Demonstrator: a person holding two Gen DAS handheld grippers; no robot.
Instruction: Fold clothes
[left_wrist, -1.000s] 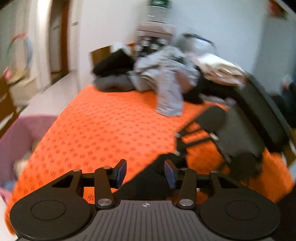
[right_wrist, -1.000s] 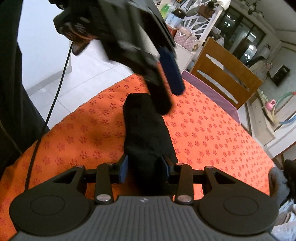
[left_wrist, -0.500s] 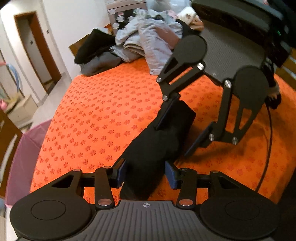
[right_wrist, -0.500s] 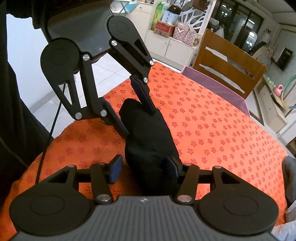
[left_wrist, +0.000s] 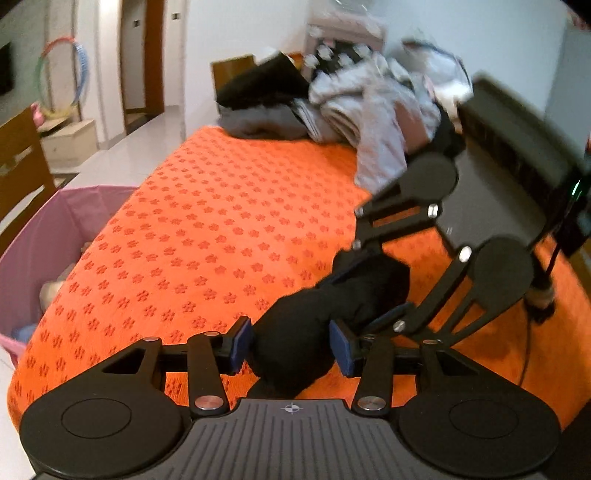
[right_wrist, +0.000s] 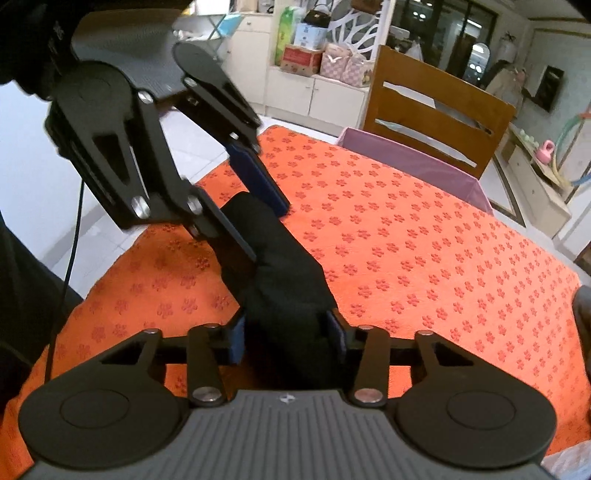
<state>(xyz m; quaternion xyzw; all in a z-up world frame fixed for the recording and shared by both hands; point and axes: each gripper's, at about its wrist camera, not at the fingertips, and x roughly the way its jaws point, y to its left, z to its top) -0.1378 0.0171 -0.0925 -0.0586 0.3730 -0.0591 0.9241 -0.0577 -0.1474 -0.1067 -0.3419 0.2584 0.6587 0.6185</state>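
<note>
A small rolled black garment (left_wrist: 317, 317) lies on the orange flower-print cloth (left_wrist: 221, 229), stretched between both grippers. My left gripper (left_wrist: 290, 347) is open, and its blue pads (left_wrist: 240, 347) straddle one end of the roll. In the right wrist view the left gripper (right_wrist: 243, 206) leans over the far end of the garment (right_wrist: 280, 266). My right gripper (right_wrist: 286, 338) is shut on the near end, with the cloth filling the gap between its pads. The same right gripper (left_wrist: 364, 295) shows in the left wrist view, clasping the garment's far end.
A pile of grey and black clothes (left_wrist: 351, 103) sits at the far end of the table. A pink fabric bin (left_wrist: 33, 258) stands off the left edge, by a wooden chair (right_wrist: 436, 110). A cable (right_wrist: 74, 229) hangs at the left. A dark sleeve (right_wrist: 18, 295) is close.
My right gripper's fingers have narrowed onto the garment since half a second ago. The left gripper tilted up from looking down, keeping its width around the other end.
</note>
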